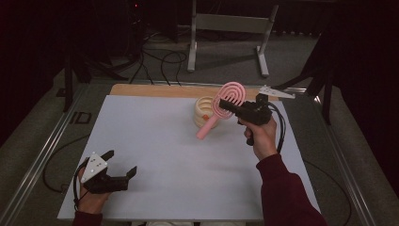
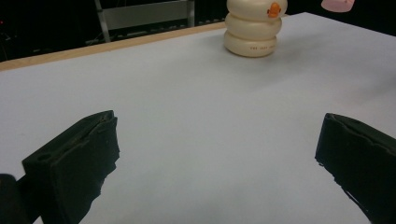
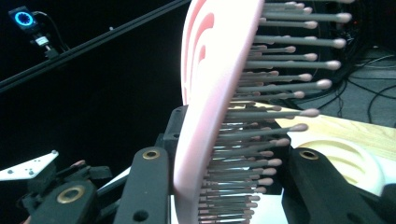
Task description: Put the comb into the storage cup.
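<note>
Fingers (image 3: pixel 149 186) of right gripper (image 1: pixel 231 109) clenched on pink hairbrush (image 1: pixel 225 106), pads pressing head from both sides, bristles (image 3: pixel 280 84) pointing toward one finger. Brush raised clear of worktop (image 1: pixel 155 150), round head uppermost, handle slanting down to the left in the high view, in front of cream ribbed container (image 1: pixel 204 113). Container upright near far edge of worktop, small orange duck mark (image 2: pixel 274 9) on its upper ring. Left gripper (image 1: pixel 120 170) low at near left corner, well apart from brush, fingers (image 2: pixel 74 163) released and spread wide, nothing between them, pointed toward container.
</note>
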Tool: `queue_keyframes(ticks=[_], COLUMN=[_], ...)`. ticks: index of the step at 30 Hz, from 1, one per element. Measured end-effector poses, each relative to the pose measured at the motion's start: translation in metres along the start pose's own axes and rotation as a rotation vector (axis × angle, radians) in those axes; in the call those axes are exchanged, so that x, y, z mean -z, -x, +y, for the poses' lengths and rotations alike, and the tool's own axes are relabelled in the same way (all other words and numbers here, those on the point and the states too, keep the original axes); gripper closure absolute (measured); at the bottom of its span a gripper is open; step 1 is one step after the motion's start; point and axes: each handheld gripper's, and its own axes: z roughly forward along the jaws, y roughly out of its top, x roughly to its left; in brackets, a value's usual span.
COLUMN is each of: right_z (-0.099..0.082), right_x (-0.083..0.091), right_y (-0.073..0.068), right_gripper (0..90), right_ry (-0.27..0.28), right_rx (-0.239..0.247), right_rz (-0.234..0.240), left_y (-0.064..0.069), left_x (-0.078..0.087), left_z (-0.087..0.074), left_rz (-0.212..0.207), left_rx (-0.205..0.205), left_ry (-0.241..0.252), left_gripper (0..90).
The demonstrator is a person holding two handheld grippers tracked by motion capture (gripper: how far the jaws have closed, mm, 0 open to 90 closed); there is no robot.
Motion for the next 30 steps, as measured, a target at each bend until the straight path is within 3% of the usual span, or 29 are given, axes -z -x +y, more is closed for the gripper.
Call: queue_keyframes(ticks=[9,30], right_z=[0.008,0.022], right_x=[-0.004,-0.017], right_y=[0.002,0.006], right_gripper=[64.2,64.2], right_ry=[-0.014,0.001], right_rx=[0.023,0.030], right_rz=[-0.048,-0.104], left_y=[0.002,0.004], left_x=[-0.002,-0.003], left_z=[-0.001,-0.002], left_rz=[-0.003,-0.003], left_rx=[-0.005,-0.014], left_ry=[-0.010,-0.013], left_gripper=[0.1,0.1])
